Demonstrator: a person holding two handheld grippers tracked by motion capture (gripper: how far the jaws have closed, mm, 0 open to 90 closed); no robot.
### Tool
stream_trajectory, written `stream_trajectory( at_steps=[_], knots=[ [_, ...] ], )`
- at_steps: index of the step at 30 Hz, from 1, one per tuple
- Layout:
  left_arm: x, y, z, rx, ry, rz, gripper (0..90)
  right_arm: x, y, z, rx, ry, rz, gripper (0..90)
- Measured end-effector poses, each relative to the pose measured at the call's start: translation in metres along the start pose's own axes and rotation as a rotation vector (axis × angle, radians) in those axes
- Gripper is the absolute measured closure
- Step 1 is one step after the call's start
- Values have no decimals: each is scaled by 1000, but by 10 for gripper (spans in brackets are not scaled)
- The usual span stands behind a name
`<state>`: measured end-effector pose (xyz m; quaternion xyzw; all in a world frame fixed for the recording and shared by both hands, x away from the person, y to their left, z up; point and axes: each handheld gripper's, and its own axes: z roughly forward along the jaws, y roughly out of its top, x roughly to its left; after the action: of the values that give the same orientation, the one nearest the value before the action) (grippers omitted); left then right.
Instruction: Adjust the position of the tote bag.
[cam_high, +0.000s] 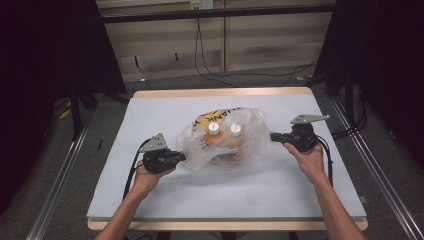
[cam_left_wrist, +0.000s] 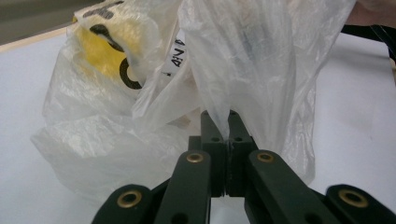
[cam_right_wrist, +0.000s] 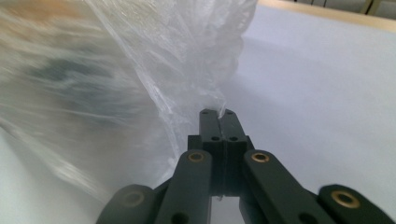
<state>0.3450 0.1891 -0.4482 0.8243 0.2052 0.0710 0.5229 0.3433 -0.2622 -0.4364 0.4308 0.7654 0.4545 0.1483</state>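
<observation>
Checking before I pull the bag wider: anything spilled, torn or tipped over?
Nothing stands out. Both bottles stand upright inside the plastic bag, caps on, with no spill on the table. Each tool, left and right, pinches a bag edge.

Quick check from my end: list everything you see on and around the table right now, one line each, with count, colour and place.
plastic bag: one, clear with yellow and black print, middle of the table, pinched at both sides.
bottles: two, white caps, orange contents, standing side by side inside the bag.
table cover: one, pale grey-white, over the table top.
table: one, light wood edge showing at the far and near sides.
cables: a few, black, on the floor beyond the table.
left claw: one, black, shut on the bag's left side.
right claw: one, black, shut on the bag's right side.
hands: two, one holding each claw, forearms coming in from the near edge.
</observation>
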Motion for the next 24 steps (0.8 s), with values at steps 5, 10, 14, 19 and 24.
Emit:
stream_trajectory(
  at_steps=[5, 10, 14, 19, 24],
  knots=[
    [-2, -1, 1, 7, -20, 6, 898, -5, -15, 2, 94, -44, -20, 900],
    [-2, -6, 8, 84, -5, 5, 900, -8, -24, 9, 135, -36, -8, 900],
    [1, -13, 15, 117, -1, 7, 899, -1, -27, 21, 184, -22, -33, 900],
    [0, -19, 23, 160, -12, 22, 900, 2, -33, 32, 238, -28, -63, 900],
    [3, -24, 26, 175, -4, 20, 900, 0, -33, 28, 222, -37, -59, 900]
  ],
)
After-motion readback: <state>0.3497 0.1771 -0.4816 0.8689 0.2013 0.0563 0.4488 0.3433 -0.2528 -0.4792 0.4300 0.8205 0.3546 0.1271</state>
